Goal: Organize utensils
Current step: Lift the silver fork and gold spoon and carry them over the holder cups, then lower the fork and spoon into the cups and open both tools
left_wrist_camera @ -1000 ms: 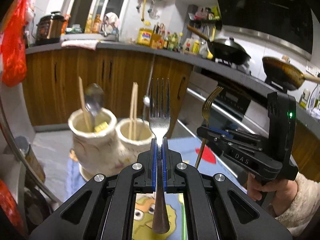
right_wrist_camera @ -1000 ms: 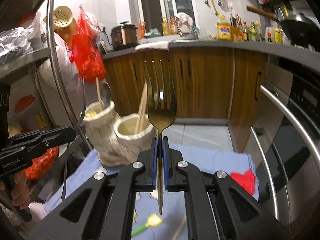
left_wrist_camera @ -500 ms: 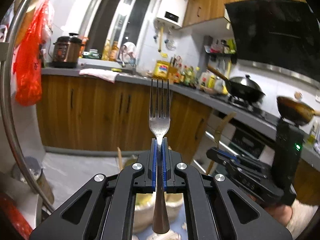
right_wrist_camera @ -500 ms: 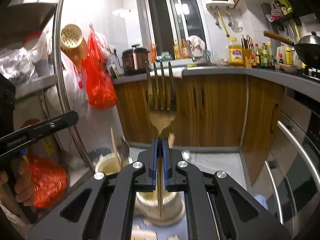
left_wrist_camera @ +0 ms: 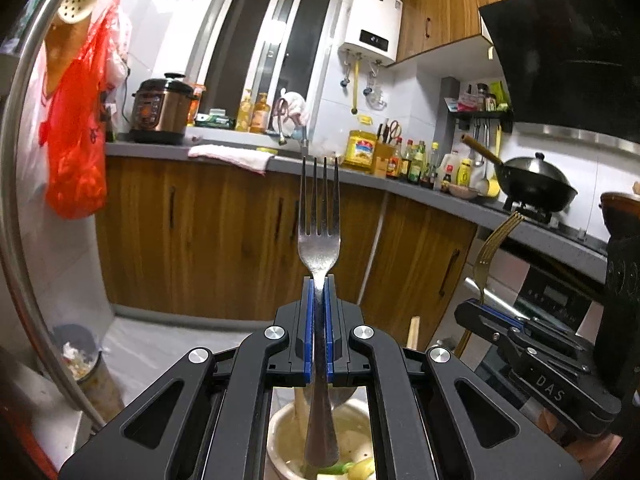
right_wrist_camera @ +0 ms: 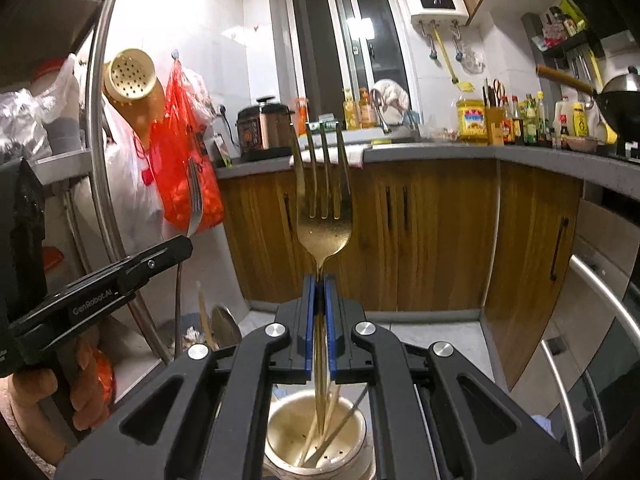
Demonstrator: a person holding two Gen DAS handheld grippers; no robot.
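Observation:
My left gripper (left_wrist_camera: 319,280) is shut on a silver fork (left_wrist_camera: 319,236), tines up, its handle end hanging over the mouth of a cream ceramic holder (left_wrist_camera: 276,440) directly below. My right gripper (right_wrist_camera: 319,280) is shut on a gold fork (right_wrist_camera: 324,224), tines up, its handle tip inside a second cream holder (right_wrist_camera: 280,444) that holds chopsticks (right_wrist_camera: 332,440). Each gripper shows in the other's view: the right one with the gold fork (left_wrist_camera: 496,240) in the left wrist view, the left one with the silver fork (right_wrist_camera: 195,208) in the right wrist view.
Wooden cabinets (left_wrist_camera: 224,236) and a grey counter (left_wrist_camera: 432,196) with bottles run behind. A wok (left_wrist_camera: 536,188) sits on the stove at right. A metal rack pole (right_wrist_camera: 100,160) and a red bag (right_wrist_camera: 180,152) stand at left. An oven handle (right_wrist_camera: 600,296) is at right.
Both grippers have tilted upright over the holders. The forks' handle ends now hang over the holder mouths, which have come in directly below.

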